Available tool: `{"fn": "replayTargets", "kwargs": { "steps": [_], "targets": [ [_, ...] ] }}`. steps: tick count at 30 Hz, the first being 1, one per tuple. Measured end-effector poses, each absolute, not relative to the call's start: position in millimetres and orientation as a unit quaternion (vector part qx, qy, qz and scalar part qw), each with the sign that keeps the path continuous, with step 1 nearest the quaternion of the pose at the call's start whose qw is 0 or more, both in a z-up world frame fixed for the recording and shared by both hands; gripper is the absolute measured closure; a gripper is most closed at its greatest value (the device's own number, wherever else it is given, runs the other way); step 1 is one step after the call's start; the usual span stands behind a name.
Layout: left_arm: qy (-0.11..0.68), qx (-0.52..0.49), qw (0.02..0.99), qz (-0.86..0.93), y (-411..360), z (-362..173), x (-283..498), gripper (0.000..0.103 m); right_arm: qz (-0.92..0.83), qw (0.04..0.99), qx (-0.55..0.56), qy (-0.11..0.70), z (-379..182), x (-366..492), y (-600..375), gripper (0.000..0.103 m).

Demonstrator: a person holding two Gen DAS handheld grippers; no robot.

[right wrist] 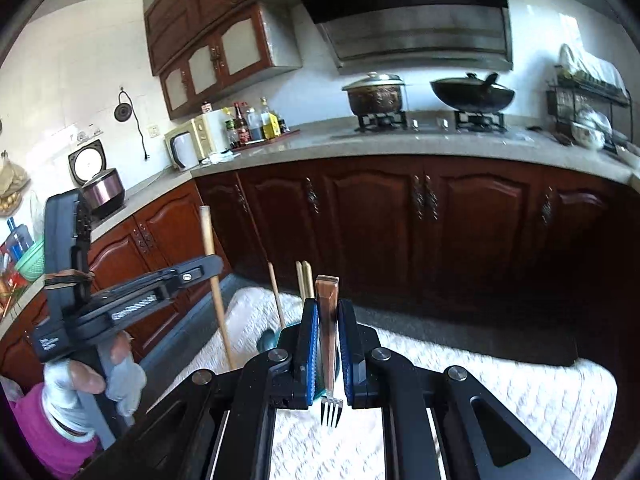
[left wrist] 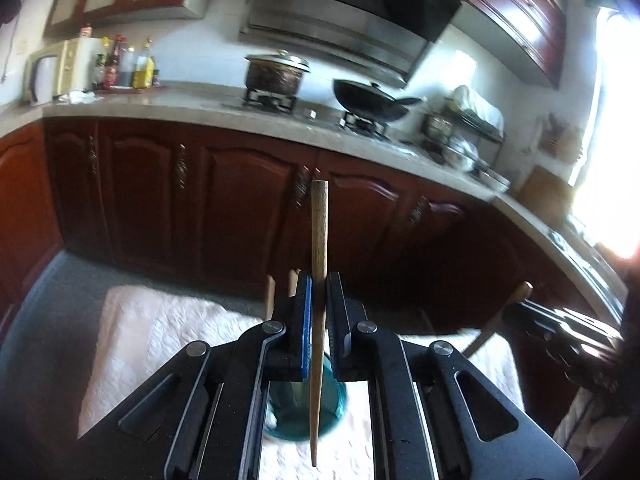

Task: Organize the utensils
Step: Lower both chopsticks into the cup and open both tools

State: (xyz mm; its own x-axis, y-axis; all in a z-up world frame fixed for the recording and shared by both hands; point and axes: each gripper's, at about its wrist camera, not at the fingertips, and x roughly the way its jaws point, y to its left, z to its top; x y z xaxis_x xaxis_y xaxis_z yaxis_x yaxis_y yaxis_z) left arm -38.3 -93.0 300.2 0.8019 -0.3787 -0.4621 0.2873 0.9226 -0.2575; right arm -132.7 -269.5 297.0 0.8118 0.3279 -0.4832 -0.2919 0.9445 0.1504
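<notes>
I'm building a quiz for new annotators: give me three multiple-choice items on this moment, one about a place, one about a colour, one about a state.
1. Where does the teal cup stand?
A. on the white cloth
B. on the stove
C. on the counter

2. What colour are the pads on the gripper fingers?
A. red
B. blue
C. yellow

3. What does the right gripper hold?
A. nothing
B. a spoon
C. a fork

Answers:
1. A, the white cloth spreads under the cup in the left wrist view.
2. B, blue strips line the inner faces.
3. C, the fork sits clamped between the fingers, tines down; the left gripper likewise grips a wooden stick.
</notes>
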Motion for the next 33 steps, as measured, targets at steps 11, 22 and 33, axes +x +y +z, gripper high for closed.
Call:
{"fn": "replayTargets", "kwargs": {
  "steps": [11, 22, 33],
  "targets": [
    [0.242, -0.079, 0.957, -0.138, -108.5, 262.7, -17.1, 0.098, 0.17, 0.947, 0.021, 0.272, 284.3, -71.0, -232.1, 0.094],
    [0.262, -0.069, 0.955, -0.124, -111.3, 223.2, -19.6, 0.097, 0.179, 0.926, 0.028, 0.332, 231.7, -23.6, -223.3, 0.094],
    [0.295, -0.056, 0.945, -0.131, -123.3, 200.0, -28.8, 0.097, 0.184, 0.905, 0.042, 0.381, 192.5, -8.3, -221.7, 0.094]
  ]
}}
